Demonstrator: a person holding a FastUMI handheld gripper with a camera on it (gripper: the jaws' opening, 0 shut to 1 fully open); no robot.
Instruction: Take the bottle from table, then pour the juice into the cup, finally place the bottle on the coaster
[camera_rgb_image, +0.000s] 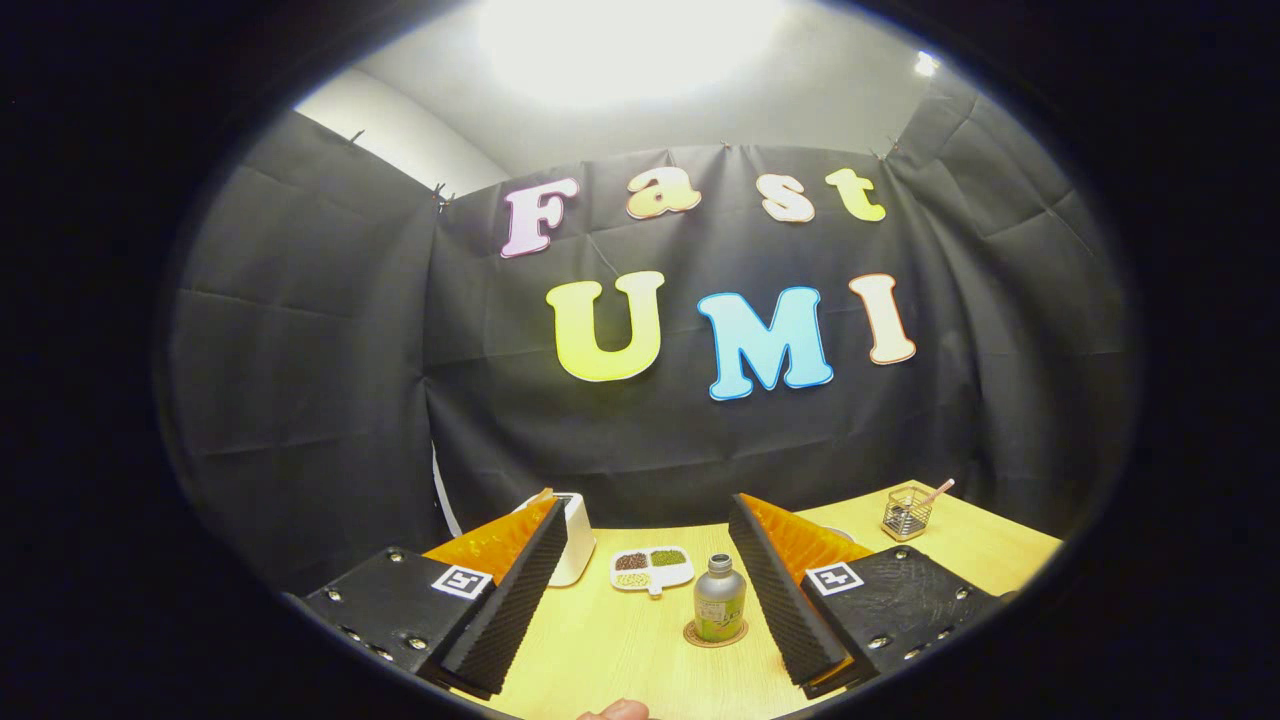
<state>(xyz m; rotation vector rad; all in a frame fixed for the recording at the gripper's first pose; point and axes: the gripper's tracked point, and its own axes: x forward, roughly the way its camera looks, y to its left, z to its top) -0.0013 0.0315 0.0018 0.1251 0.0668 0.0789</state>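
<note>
Gripper view: one bottle (719, 598) between gripper (648, 560) fingers, apart.

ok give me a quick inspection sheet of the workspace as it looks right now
surface: light wooden table, bare between the jaws
job's things: bottle upright on the coaster, capped, between the jaws and nearer the right one; cup not identified
clutter: divided dish with grains beyond the bottle; white box behind the left jaw; wire basket far right
grippers: gripper open, jaws apart, touching nothing
cables: nothing seen
surroundings: black cloth wall, bright ceiling light, a fingertip at the near edge
</note>
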